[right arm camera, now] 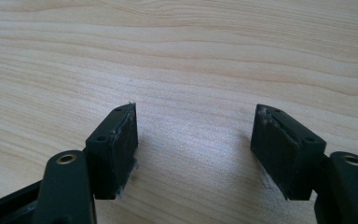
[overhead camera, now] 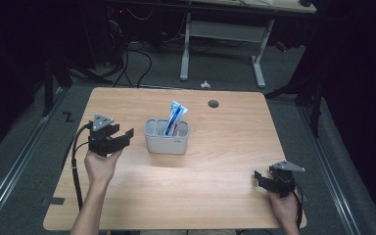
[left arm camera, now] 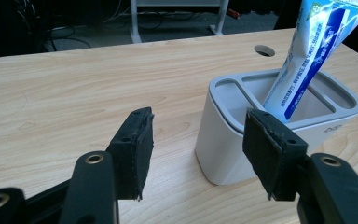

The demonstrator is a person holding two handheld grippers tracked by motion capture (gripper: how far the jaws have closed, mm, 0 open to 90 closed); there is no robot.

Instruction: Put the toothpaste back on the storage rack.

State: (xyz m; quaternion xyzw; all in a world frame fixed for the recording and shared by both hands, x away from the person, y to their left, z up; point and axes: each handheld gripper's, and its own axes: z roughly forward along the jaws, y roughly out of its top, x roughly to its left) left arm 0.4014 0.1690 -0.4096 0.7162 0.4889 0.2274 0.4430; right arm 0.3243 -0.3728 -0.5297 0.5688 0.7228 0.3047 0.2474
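Step in hand, as judged: approach. Left black two-jaw gripper held just beside the pale grey rounded plastic holder with inner compartments, jaws apart, nothing between the pads; near corner of the holder showing past them in the left gripper view. Blue-and-white toothpaste tube standing tilted in the holder, top leaning out over the rim, foot in one of the compartments; which one, unclear. Right black two-jaw gripper low over bare wood near the front right corner, well apart from the holder, jaws apart, empty.

Next move, probably: carry left jaws on to the holder wall or up to the tube, square the pads, then close.

Surface: light wooden tabletop, round cable hole near the far edge. Room dark; white desk legs and cables on grey floor beyond.
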